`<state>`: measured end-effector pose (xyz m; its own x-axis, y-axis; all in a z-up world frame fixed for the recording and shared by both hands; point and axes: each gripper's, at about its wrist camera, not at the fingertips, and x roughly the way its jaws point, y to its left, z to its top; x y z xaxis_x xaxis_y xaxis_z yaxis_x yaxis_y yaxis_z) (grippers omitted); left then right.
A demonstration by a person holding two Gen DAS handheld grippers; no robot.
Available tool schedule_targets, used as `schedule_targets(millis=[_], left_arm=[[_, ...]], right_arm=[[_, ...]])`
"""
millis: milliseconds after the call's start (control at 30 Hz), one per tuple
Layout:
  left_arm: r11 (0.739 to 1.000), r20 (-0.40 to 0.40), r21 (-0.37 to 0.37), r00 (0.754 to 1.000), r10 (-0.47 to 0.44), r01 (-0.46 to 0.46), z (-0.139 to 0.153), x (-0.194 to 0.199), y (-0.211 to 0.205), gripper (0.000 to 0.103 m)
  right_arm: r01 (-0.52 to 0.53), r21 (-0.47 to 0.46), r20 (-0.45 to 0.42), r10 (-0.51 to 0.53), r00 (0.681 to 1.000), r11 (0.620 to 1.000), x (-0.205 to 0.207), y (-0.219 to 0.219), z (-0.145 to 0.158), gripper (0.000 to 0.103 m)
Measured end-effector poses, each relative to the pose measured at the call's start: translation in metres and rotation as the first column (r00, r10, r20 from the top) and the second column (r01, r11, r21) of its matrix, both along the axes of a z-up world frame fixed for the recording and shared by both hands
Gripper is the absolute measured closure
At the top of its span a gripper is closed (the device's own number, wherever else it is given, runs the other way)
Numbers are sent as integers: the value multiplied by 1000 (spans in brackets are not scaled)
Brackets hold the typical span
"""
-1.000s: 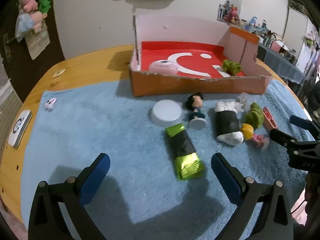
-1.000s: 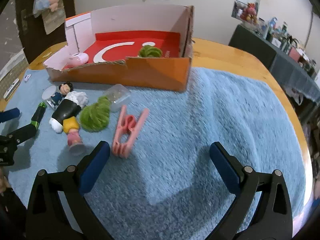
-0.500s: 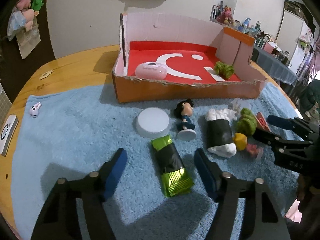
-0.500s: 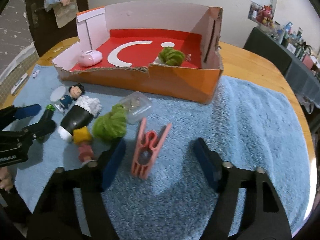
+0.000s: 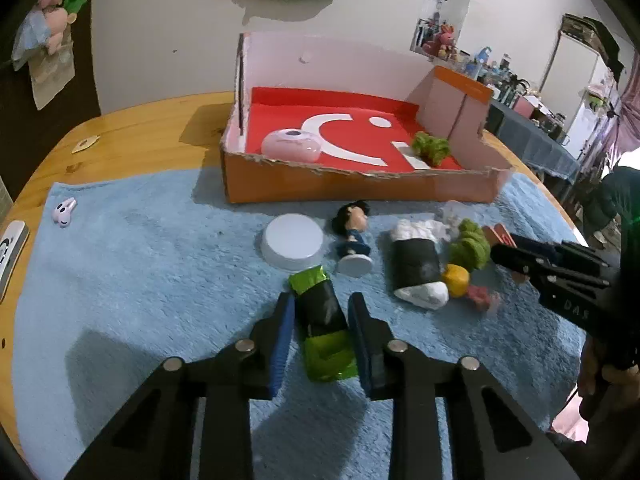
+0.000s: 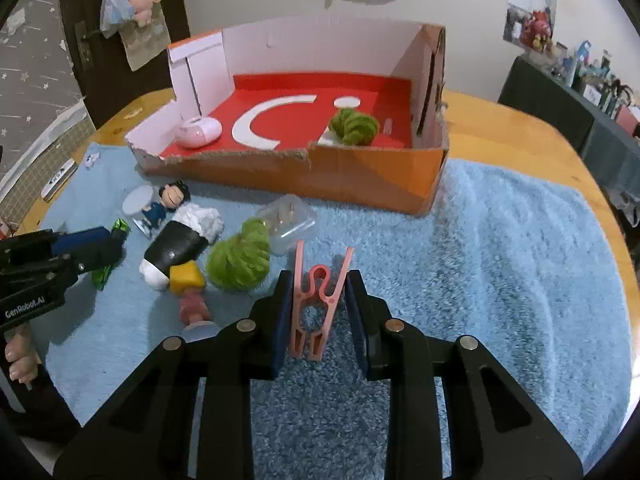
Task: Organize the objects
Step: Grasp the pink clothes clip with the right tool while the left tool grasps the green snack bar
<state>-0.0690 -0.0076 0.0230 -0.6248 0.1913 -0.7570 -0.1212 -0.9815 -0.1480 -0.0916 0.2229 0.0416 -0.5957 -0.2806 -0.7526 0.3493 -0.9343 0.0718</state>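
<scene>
While the green snack packet lies flat on the blue towel with its long axis running almost straight away from us, we have it between the blue pads of our left gripper, which straddle its width at about its middle; the jaws have just been closing and now look pressed against both sides of the packet, pinching it across the short way. Over on the other side, the pink clothes peg lies with its forked legs pointing away and its tail toward us, and our right gripper has likewise just been closing round it; the pad on the left of that view touches the peg, while on the other side we still see a sliver of towel, so we judge the grip not quite seated. Each thing sits dead ahead of its own jaws, so neither hand needs to reach across. Beyond both, further up the towel, stands the orange box with the red floor, its low torn front wall facing us. We judge the coming move to be a lift up and forward over that front wall, each long axis already pointing boxward
</scene>
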Motion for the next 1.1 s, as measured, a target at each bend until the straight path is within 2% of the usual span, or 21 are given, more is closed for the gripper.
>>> schedule_targets(millis=[167,300,533,633,733,833,967,1100], left_arm=[[1000,-23,11,1000,-13,14,7,8,2,85],[1000,-42,10,999,-14,15,13,11,1,85],[1000,-10,9,1000,-5,5,5,8,-1,85],[1000,-3,31,1000,-2,3,3,8,-2,78],[1000,9,25,1000,-2,1,0,6,-1,57],[1000,10,18,1000,-6,5,-2,6,1,47],[1000,5,2,1000,-2,2,-5,5,4,46],[1000,1,3,1000,4,-4,-5,4,4,46]], right_arm=[[-2,-26,-25,1,1000,1000,6,1,11,78],[-6,-33,-44,5,999,999,12,2,20,78],[-7,-41,-45,5,999,999,15,3,22,78],[-9,-47,-40,8,999,999,15,4,21,78],[-11,-47,-26,10,1000,999,16,5,18,78],[-6,-27,-22,5,1000,1000,17,5,14,78],[-4,8,-2,4,1000,1000,15,4,3,78],[2,-10,22,-2,1000,1000,13,8,-3,76]])
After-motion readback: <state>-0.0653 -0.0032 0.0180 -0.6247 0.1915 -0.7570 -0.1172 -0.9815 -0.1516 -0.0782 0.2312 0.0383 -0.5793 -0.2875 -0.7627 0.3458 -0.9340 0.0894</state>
